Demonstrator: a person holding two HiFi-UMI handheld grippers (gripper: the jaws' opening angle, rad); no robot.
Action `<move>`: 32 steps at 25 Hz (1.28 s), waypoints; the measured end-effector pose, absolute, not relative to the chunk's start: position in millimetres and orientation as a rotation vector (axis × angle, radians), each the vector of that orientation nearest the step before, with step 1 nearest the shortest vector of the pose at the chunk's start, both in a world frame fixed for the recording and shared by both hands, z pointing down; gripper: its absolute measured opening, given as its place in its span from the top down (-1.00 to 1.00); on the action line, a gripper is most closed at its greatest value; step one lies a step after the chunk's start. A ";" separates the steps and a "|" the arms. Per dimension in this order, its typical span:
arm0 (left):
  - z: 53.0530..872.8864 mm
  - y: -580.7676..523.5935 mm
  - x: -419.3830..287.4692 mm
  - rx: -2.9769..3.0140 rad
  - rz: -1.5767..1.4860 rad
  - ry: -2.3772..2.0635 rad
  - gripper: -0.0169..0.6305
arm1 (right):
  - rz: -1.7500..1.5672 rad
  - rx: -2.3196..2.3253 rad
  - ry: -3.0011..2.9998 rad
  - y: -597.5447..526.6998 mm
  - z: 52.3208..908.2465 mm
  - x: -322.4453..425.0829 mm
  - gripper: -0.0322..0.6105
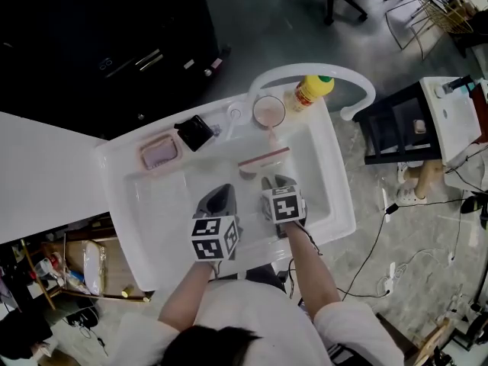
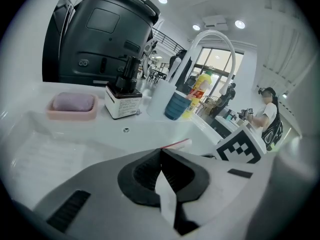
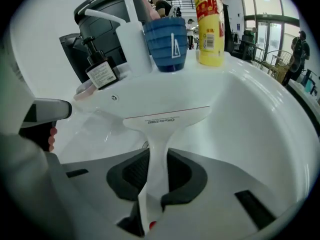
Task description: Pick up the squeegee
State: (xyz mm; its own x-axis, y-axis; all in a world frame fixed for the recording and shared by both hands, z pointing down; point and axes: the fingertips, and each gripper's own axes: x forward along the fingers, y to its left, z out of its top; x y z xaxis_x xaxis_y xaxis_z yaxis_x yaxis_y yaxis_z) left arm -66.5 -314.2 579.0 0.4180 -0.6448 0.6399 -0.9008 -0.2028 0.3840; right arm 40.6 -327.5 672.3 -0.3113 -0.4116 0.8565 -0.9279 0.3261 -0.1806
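The right tongs [image 3: 156, 159] pinch the white handle of the squeegee [image 3: 167, 118], with its blade held crosswise out in front over the basin of the sink [image 1: 341, 204]. In the head view the blade lies between the tongs and the cup [image 1: 268, 111] on the back rim. The blade looks clear of the basin floor, so the pick-up seems all but done, and what is left is to bring it out of the sink. The left tongs [image 2: 161, 153] are pressed together on nothing and hover just beside the right ones, taking no part in the grip.
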 end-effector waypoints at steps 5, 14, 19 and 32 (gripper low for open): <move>563.8 -310.1 -59.2 1.960 0.423 -1.333 0.87 | 0.878 1.192 -1.904 -321.6 651.0 48.0 0.66; 532.8 -303.1 -57.1 1.967 0.348 -1.396 0.87 | 0.799 1.250 -2.001 -318.1 604.9 53.8 0.66; 514.2 -299.0 -58.3 1.977 0.308 -1.441 0.87 | 0.736 1.285 -2.062 -317.0 574.7 57.4 0.66; 472.7 -282.3 -44.9 2.068 0.252 -1.526 0.87 | 0.636 1.323 -2.170 -299.2 520.8 63.3 0.66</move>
